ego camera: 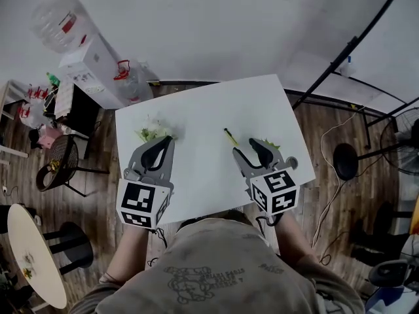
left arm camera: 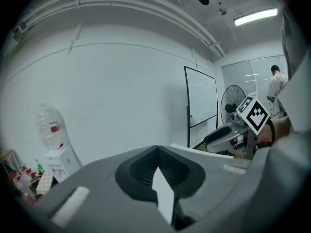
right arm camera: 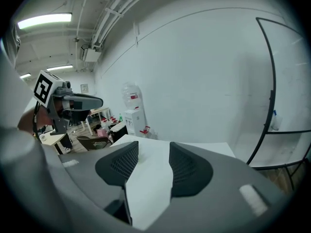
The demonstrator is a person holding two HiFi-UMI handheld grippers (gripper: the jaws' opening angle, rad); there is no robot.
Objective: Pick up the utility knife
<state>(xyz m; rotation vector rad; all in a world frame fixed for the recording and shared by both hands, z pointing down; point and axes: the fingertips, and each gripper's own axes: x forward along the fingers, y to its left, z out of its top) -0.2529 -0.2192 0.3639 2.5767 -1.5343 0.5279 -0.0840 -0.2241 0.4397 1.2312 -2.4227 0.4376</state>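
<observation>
My left gripper (left arm camera: 156,150) is shut tight. In the left gripper view its two jaw tips touch each other, and nothing is caught between them. It hangs over the white table (ego camera: 203,110), on the 9 o'clock side. A little green leafy clump (ego camera: 150,134) lies just past its tips, at 11 o'clock from them. I cannot tell what the clump is.

My right gripper (right arm camera: 153,144) is partly open. In the right gripper view there is a clear gap between its jaws, and I see only bare white table top through that gap. It holds nothing and touches nothing. It hangs over the 3 o'clock side of the table.

The utility knife (ego camera: 230,137) is a thin stick with a yellow-green end. It lies flat on the table, near the middle. From my right gripper's tips it is close by, at about 10 o'clock, but not between the jaws. Neither gripper touches it.

Another small green clump (ego camera: 271,146) lies just beside my right gripper, at 2 o'clock from its tips.
</observation>
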